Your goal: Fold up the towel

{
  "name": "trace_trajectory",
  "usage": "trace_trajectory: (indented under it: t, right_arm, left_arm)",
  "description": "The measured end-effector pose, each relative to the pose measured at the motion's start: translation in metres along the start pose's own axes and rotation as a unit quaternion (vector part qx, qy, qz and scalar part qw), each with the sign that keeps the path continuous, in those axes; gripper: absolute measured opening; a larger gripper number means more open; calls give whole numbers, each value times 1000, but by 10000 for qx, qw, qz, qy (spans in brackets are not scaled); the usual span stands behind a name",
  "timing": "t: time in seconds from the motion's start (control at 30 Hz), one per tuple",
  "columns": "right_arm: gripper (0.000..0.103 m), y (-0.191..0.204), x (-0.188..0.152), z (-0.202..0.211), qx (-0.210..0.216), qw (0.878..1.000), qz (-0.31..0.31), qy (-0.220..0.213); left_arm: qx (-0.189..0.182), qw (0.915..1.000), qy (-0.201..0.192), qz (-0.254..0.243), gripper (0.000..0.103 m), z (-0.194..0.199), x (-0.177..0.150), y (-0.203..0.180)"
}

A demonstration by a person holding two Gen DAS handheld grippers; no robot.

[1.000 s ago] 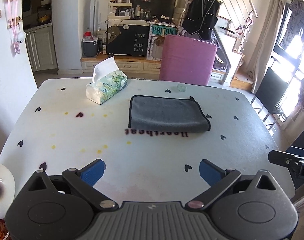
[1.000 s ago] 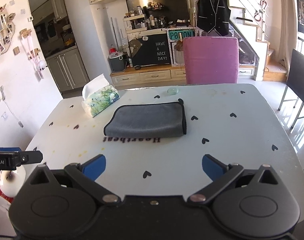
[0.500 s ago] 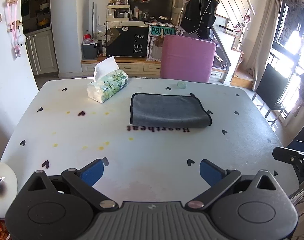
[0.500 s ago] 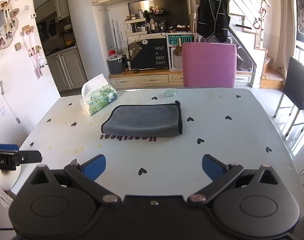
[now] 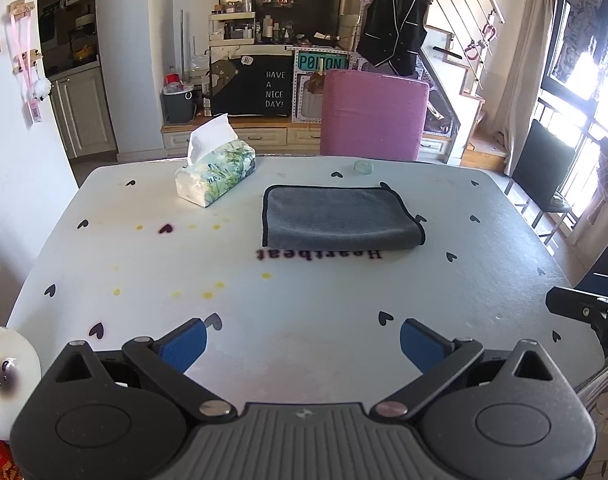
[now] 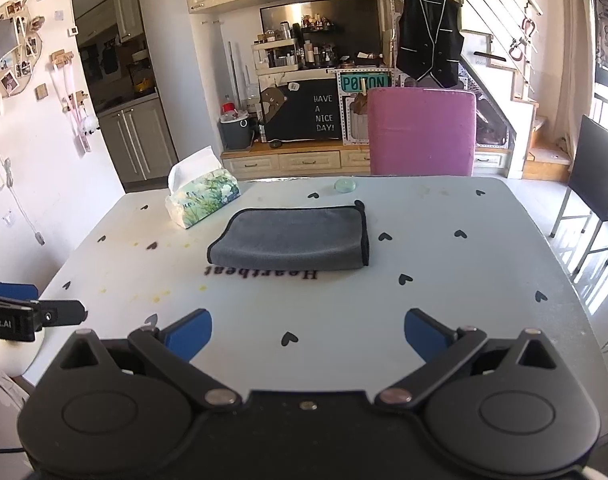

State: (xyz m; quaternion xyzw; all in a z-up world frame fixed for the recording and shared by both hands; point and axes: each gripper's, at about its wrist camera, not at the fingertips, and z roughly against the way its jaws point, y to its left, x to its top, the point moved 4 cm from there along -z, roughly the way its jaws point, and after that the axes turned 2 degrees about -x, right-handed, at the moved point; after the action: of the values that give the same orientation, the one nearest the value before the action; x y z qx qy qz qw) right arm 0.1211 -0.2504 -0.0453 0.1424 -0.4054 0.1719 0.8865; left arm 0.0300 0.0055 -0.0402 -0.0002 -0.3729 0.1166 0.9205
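A grey towel (image 5: 338, 216) with black edging lies folded flat in a rectangle on the far middle of the white table (image 5: 304, 300), just beyond the printed word "Heartbeat". It also shows in the right wrist view (image 6: 292, 238). My left gripper (image 5: 302, 342) is open and empty, well back from the towel above the table's near edge. My right gripper (image 6: 308, 332) is open and empty too, equally far back. Each gripper's body shows at the edge of the other's view.
A tissue box (image 5: 215, 176) stands left of the towel. A small clear disc (image 5: 363, 167) lies behind it. A pink chair (image 5: 374, 116) stands at the far edge, a black chair (image 5: 544, 176) at the right. A white cat figure (image 5: 8, 376) sits at the near left corner.
Both grippers have drawn back and risen a little from the table, so the towel looks smaller and farther. The towel has not moved. Both jaws stayed open.
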Motion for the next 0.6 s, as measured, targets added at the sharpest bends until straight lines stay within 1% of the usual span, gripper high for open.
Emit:
trace_trajectory:
  t: [0.27, 0.6]
  right_arm:
    - [102, -4, -2, 4, 143, 9999, -81, -21]
    - [102, -5, -3, 6, 200, 9998, -77, -28]
  left_arm:
    - [-3, 10000, 24, -40, 102, -2, 0, -2]
    - [10, 10000, 5, -61, 103, -2, -1, -2]
